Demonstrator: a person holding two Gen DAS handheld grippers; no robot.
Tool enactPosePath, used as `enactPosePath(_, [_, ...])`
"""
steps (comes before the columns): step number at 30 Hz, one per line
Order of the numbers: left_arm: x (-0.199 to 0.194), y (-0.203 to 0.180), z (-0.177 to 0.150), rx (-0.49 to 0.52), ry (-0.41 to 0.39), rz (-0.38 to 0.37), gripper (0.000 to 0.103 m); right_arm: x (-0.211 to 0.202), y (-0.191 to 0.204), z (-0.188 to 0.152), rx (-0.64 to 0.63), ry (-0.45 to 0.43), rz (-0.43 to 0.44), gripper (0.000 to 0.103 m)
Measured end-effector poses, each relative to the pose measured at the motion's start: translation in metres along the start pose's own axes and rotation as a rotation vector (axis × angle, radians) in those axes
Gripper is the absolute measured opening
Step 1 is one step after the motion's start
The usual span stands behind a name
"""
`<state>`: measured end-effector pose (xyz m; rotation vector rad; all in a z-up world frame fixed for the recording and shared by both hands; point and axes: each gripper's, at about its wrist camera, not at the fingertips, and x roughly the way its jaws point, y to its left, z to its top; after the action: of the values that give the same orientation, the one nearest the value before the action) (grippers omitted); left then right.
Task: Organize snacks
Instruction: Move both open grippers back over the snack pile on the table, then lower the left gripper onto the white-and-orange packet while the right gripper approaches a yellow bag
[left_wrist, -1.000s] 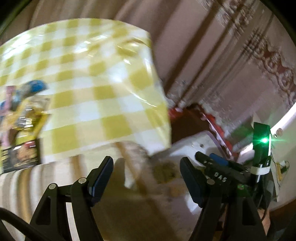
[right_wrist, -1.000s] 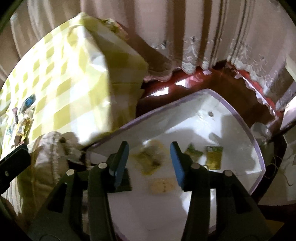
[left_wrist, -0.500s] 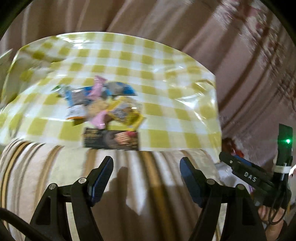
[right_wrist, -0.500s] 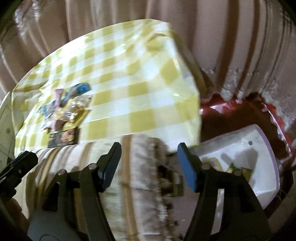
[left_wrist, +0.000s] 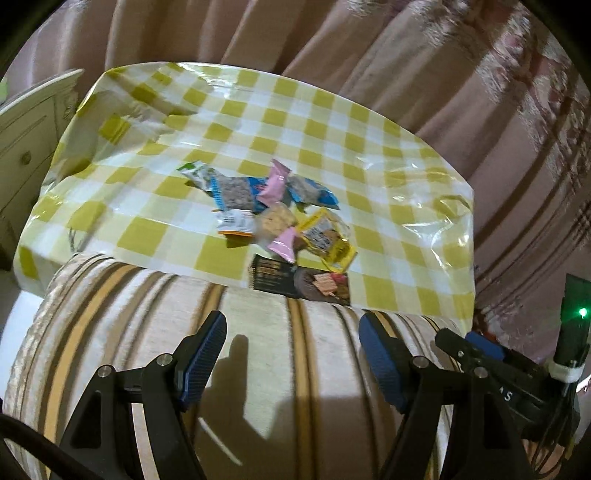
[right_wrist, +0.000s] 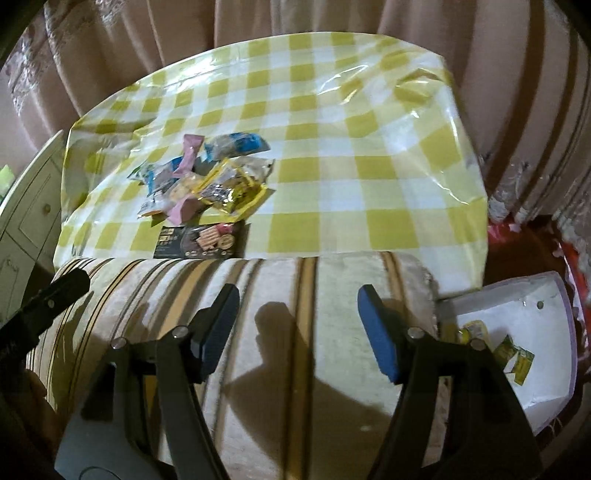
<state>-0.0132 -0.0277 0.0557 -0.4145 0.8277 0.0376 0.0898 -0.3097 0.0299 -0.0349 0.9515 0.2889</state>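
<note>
We are looking at a furnished room in a home. Long pinkish-beige pleated curtains (left_wrist: 461, 74) with lace trim hang behind a surface under a glossy yellow-and-white checked plastic cloth (left_wrist: 332, 122). A cream upholstered backrest with gold and brown stripes (left_wrist: 258, 350) stands in front of it, and a white panelled cabinet with a round knob (left_wrist: 26, 144) stands at the left.

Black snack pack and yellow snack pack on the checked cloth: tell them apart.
The black snack pack is a flat dark rectangle at the cloth's near edge; the yellow snack pack is crinkled and shiny, lying just behind it. Black shows pictured biscuits; yellow shows a printed label. Both belong to one pile.
</note>
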Motion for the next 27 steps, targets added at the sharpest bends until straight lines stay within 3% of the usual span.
enactPosePath(8, [0.016, 0.034, 0.010, -0.093, 0.021, 0.008, 0.075, 0.016, 0.003, 0.003, 0.002, 0.036, -0.010, 0.070])
enactPosePath(27, [0.049, 0.074, 0.037, -0.181, 0.042, -0.014, 0.075, 0.045, 0.020, 0.025, -0.035, 0.077, -0.056, 0.072])
